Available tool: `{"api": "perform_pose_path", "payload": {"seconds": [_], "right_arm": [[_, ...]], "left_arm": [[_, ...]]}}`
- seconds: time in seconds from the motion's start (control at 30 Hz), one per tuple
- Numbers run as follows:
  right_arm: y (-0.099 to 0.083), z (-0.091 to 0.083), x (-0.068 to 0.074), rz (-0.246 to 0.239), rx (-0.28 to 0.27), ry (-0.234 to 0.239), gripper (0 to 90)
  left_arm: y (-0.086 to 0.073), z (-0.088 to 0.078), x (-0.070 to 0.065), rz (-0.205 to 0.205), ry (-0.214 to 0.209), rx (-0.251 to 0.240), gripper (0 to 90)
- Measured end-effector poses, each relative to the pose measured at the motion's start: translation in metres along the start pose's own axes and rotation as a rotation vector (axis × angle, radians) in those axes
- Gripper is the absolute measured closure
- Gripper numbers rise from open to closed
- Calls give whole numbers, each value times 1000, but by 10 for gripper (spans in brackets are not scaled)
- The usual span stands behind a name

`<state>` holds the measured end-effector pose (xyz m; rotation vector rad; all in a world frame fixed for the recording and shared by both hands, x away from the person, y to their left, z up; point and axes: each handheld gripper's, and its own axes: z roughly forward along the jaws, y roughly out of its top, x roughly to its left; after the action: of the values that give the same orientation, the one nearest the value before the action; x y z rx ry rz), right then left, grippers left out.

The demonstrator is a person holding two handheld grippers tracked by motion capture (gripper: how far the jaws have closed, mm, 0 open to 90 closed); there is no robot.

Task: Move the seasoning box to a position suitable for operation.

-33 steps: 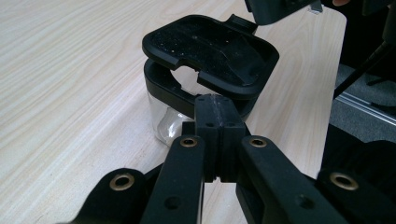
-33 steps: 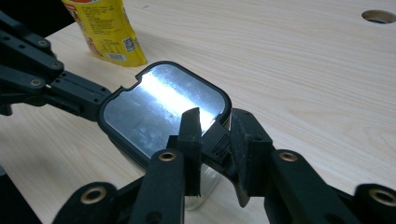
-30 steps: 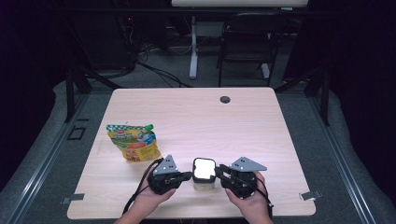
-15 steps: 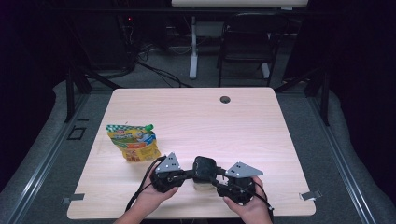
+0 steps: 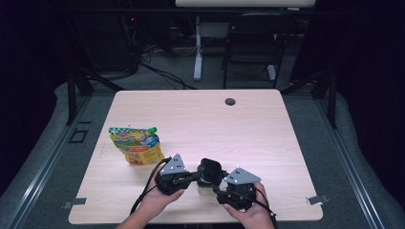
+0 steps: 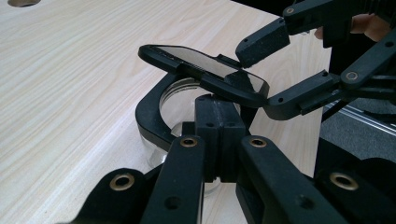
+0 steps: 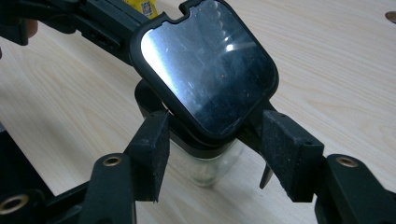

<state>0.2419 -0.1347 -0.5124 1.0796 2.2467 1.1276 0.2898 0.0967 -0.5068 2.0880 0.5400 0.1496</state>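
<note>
Thing in hand: a small clear glass jar with a black hinged flip lid [image 5: 209, 175], standing near the front edge of the bench between the two tongs; its body shows clearly under the lid [image 7: 205, 165] in the right gripper view.
Lid: black frame with a glossy dark panel [image 6: 205, 70], tilted up on its hinge and half open above the round mouth.
Left tongs [image 5: 193, 177]: clenched on the black lug at the jar's collar [image 6: 218, 135], steadying the jar.
Right tongs [image 5: 216, 185]: released; the jaws have just been opening and now stand on either side of the lid's lower edge, the pads [image 7: 152, 154] clear of it.
How it will handle: probably light and stiff, glass walls smooth and slippery, breakable if tipped off the bench; the lid likely swings freely on its hinge, so it can drop shut.
Where to take hold: by my reading the black collar or its lug gives the surest bite; the lid is best nudged at its free edge, not pinched across the glossy panel.
Other thing: a yellow and green printed snack pouch [image 5: 136, 145] lying flat, well apart to the left.
Bench: pale wood-grain top [image 5: 200, 119], matt and level, with a round cable hole [image 5: 230, 101] near the far edge.
Room: dim, grey floor, a dark chair [image 5: 253, 45] and cables beyond the bench.
</note>
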Motion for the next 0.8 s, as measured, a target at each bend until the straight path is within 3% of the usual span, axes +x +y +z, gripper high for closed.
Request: {"api": "perform_pose_path", "payload": {"seconds": [0.57, 0.8], "right_arm": [[0, 0, 3, -13, -21, -30, 433], [0, -6, 1, -7, -35, -36, 439]], "left_arm": [[-7, 8, 2, -9, -7, 41, 900], [-7, 8, 0, 10, -7, 39, 900]]}}
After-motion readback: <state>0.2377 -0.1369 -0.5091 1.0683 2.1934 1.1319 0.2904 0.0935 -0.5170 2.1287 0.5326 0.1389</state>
